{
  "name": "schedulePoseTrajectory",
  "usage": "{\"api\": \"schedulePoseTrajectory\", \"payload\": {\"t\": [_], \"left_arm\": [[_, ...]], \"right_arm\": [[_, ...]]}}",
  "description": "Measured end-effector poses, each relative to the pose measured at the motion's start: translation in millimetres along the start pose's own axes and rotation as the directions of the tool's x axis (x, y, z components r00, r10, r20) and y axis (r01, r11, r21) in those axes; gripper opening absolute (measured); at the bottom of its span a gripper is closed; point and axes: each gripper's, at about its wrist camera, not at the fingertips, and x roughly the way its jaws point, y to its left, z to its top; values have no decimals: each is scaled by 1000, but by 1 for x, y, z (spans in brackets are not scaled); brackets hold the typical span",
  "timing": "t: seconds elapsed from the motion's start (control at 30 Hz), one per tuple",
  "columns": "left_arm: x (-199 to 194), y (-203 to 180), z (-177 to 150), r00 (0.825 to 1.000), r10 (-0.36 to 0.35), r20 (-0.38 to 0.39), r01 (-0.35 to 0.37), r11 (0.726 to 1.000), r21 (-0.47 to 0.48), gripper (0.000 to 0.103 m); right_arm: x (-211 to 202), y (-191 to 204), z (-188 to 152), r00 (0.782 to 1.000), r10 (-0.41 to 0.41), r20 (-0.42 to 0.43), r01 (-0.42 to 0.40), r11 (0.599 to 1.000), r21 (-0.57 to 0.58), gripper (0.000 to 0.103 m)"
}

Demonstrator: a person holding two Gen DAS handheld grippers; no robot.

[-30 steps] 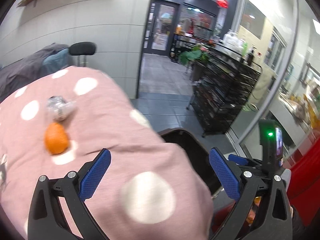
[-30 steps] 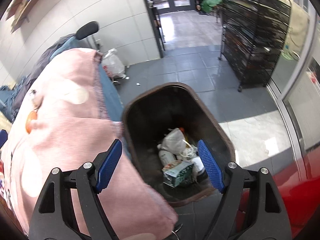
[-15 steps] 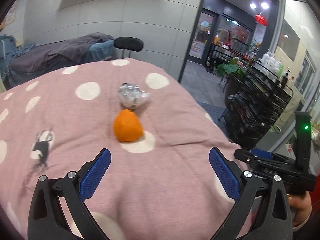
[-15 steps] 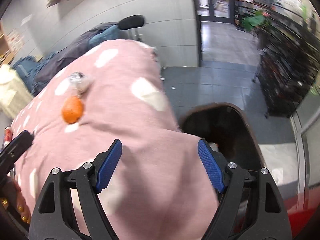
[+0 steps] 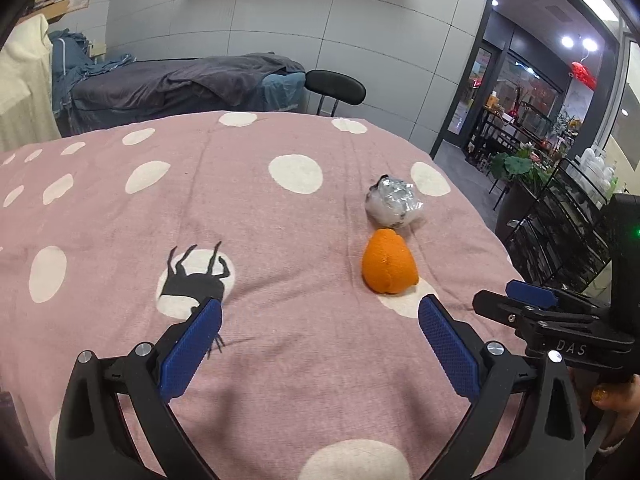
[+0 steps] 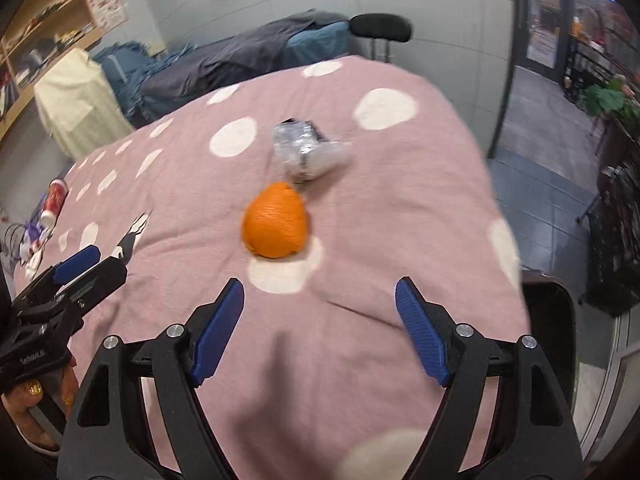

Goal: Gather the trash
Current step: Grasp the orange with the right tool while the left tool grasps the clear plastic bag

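Bench under pink white-dotted cloth (image 5: 248, 208): black animal print (image 5: 192, 280) toward the near left, orange peel (image 5: 389, 262) toward the right edge, crumpled clear plastic wrapper (image 5: 394, 202) just beyond it, nearly touching. Left claw (image 5: 320, 340): spread, holding nothing, over the near edge; right claw (image 6: 318, 322): spread, holding nothing, short of the peel. Dark trash bin (image 6: 554, 316): on the floor past the bench's right edge.

Pink cloth (image 5: 280, 240) with white polka dots, orange peel (image 5: 389, 262), silvery crumpled wrapper (image 5: 393, 202), blue gripper pads (image 6: 218, 330)
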Motion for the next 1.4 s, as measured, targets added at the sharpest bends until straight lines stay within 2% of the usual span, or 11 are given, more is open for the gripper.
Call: {"api": "schedulePoseTrajectory", "payload": {"t": [0.23, 0.4, 0.47, 0.53, 0.6, 0.8, 0.97, 1.2, 1.33, 1.4], "left_arm": [[4, 32, 10, 1000, 21, -3, -21, 997, -70, 97], [11, 38, 15, 1000, 14, -11, -15, 997, -75, 97], [13, 39, 17, 1000, 10, -12, -11, 997, -73, 97], [15, 38, 18, 1000, 3, -11, -4, 998, -67, 97], [18, 34, 20, 1000, -4, -21, 3, 999, -49, 97], [27, 23, 25, 999, -26, -33, 26, 1000, -12, 97], [34, 13, 32, 998, -45, -33, 46, 999, 11, 97], [58, -13, 45, 992, -104, -74, 108, 993, 41, 97], [76, -35, 52, 984, -144, -103, 153, 985, 77, 97], [89, -48, 52, 978, -154, -141, 170, 980, 107, 97]], "right_arm": [[49, 36, 33, 995, 10, -98, -18, 996, -83, 78], [85, 49, 48, 987, -33, -160, 13, 992, -126, 77], [97, 48, 49, 980, -50, -191, 26, 992, -126, 72], [106, 46, 51, 974, -69, -214, 44, 992, -120, 60], [109, 41, 52, 972, -64, -225, 42, 994, -102, 56], [89, 31, 48, 978, -23, -206, 10, 998, -64, 49], [51, 20, 42, 990, 6, -138, -10, 1000, -29, 49], [-2, -12, 27, 999, -30, -29, 31, 999, 38, 49], [-22, -38, 17, 998, -60, -2, 60, 995, 81, 49], [-29, -50, 12, 998, -62, 7, 61, 992, 109, 49]]}}
